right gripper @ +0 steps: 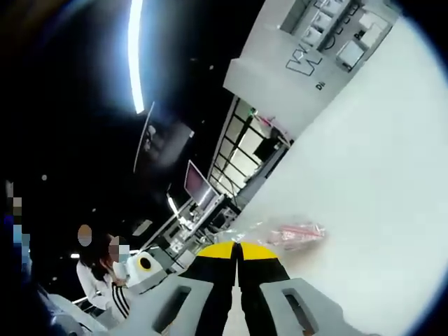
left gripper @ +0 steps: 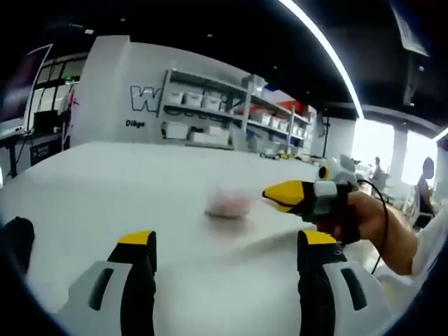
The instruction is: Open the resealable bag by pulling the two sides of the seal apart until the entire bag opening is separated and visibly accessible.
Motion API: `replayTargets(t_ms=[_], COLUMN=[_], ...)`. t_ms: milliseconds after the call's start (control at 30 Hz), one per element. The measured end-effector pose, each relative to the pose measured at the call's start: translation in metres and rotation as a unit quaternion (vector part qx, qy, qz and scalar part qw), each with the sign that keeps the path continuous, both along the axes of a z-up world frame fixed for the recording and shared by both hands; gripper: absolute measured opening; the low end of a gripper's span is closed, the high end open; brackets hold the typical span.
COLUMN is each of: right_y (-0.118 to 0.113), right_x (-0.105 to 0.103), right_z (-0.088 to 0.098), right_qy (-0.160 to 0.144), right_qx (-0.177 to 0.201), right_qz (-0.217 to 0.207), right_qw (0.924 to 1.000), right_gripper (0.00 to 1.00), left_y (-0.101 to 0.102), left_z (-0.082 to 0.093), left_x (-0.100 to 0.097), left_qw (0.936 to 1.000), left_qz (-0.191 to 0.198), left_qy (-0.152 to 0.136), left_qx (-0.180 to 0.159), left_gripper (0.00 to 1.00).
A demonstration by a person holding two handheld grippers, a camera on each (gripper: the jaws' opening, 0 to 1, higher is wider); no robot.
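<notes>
Two grippers are at work over a broad white table (left gripper: 105, 203) that takes up the lower half of the left gripper view and the right side of the right gripper view. Behind it, in the upper middle of the left gripper view, we see a white wall with shelving (left gripper: 231, 115) full of bins.

Next in size, our left gripper (left gripper: 224, 241) rises from the bottom of its view with its jaws spread wide and nothing between them. Our right gripper (left gripper: 280, 196) comes in from the right of that same view, held in a hand (left gripper: 364, 224); in its own view its yellow-tipped jaws are pressed together at bottom centre (right gripper: 238, 250). A thin clear film seems to lie at the tips, but we cannot tell whether it is actually pinched.

Smallest is the resealable bag (left gripper: 227, 204), a blurred, pale pinkish shape at the centre of the left gripper view, just beside the right gripper's tip; in the right gripper view it lies just above the jaw tips (right gripper: 297, 234).

We judge the task is at its start: one side of the seal is being taken. Next, our left gripper must reach in, close on the opposite lip, and pull away.
</notes>
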State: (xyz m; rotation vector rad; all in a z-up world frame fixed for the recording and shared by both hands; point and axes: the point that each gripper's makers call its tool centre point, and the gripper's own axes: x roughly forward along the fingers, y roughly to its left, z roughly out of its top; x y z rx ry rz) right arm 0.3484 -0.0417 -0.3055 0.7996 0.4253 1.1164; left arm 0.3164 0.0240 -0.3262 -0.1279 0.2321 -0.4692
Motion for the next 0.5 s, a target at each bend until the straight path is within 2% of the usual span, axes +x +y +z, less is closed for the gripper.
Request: replayTargets(t_ms=[333, 500], right_y=[0.005, 0.008], right_x=[-0.022, -0.035], right_z=[0.000, 0.001], right_qy=[0.003, 0.005], right_qx=[0.006, 0.011], right_qz=[0.007, 0.012], right_qw=[1.0000, 0.9998], right_gripper=[0.00, 0.00], left_y=[-0.006, -0.009], left_z=[0.007, 0.008], left_x=[-0.007, -0.009], left_qw=[0.9989, 0.9983], left_qz=[-0.013, -0.018], left_qy=[-0.005, -0.005], left_qx=[-0.045, -0.055], left_gripper=[0.72, 0.67])
